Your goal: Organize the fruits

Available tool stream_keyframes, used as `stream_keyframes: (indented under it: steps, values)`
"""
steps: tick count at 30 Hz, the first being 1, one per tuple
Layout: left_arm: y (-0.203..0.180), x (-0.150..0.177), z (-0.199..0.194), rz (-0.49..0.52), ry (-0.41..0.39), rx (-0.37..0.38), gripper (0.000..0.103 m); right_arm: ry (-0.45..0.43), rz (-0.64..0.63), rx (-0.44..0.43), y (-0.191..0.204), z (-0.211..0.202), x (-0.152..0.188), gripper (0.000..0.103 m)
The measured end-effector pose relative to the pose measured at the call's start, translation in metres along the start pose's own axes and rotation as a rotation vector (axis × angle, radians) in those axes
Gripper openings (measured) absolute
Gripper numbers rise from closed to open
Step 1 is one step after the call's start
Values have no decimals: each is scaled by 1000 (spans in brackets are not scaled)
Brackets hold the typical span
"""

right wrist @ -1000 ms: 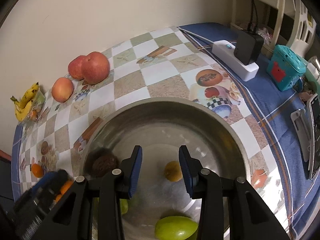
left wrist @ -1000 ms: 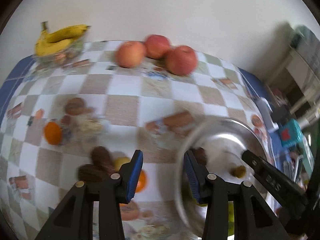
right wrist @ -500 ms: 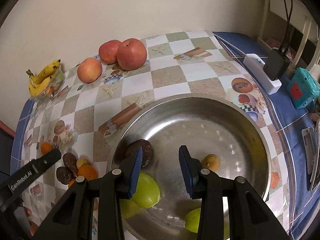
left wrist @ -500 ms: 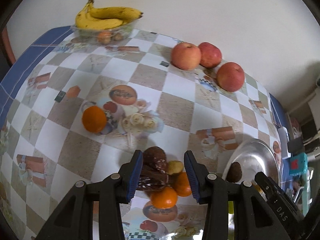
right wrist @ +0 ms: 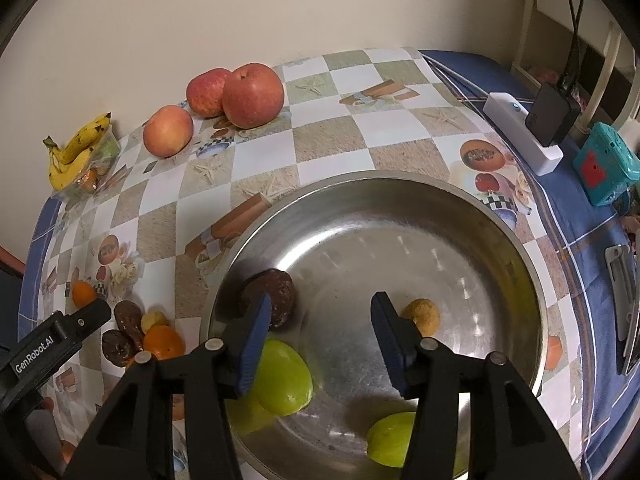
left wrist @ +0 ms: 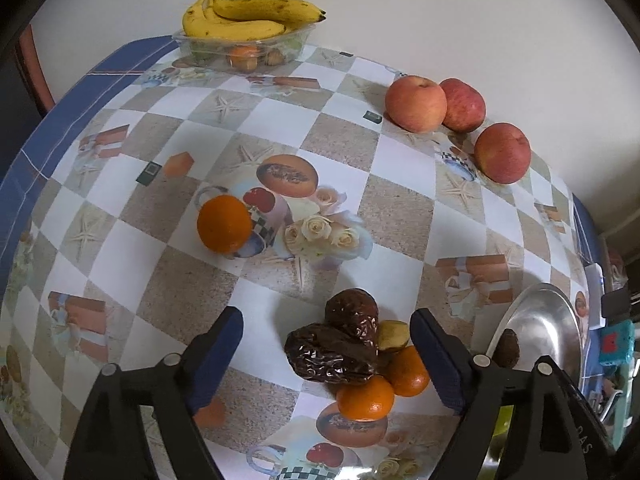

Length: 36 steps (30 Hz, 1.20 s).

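Left gripper (left wrist: 326, 360) jaws opening wide above the dates (left wrist: 332, 348), likely to straddle them; right gripper (right wrist: 318, 338) jaws opening, empty, over the bowl (right wrist: 400, 178) at 6 o'clock.

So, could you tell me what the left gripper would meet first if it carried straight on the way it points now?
Most likely the dark wrinkled fruit atop the small pile, which lies between the opening fingers of the left gripper; depth is unclear.

Three apples (left wrist: 416, 103), three oranges (left wrist: 225, 223), two dates (left wrist: 330, 354), one banana bunch (left wrist: 248, 16).
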<state>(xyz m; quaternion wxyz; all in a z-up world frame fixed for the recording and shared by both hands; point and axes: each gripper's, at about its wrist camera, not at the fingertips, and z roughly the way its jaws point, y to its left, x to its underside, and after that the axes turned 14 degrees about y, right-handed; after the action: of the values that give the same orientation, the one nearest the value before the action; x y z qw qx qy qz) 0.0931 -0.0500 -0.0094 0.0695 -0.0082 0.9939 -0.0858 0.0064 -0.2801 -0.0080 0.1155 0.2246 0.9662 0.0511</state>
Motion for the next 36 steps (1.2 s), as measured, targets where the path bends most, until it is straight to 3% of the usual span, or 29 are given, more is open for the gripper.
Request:
stream_keyframes:
  steps: [2, 4, 6, 8, 10, 14, 16, 26, 36]
  values:
    - [1, 0, 0, -5, -1, -10, 90, 1, 3, 8, -1, 1, 0, 55]
    - [4, 0, 1, -16, -3, -27, 103, 1, 4, 16, -1, 2, 1, 67]
    - [7, -1, 1, -34, -3, -30, 103, 2, 4, 29, 0, 4, 1, 75]
    - [10, -2, 1, -44, -1, -30, 103, 8, -1, 37, 0, 6, 2, 76]
    - [12, -1, 2, -47, -3, -40, 103, 5, -1, 44, 0, 8, 4, 85]
    - [15, -2, 2, -47, -12, -77, 103, -15, -4, 48, 1, 11, 5, 86]
    - [18, -3, 2, -53, -13, -72, 103, -18, -15, 61, 3, 13, 6, 96]
    - [32, -11, 0, -22, -14, -23, 103, -85, -64, 93, 18, 11, 6, 96]
    - [53, -27, -22, 6, -157, -27, 103, -149, -129, 56, 41, 2, 7, 96]
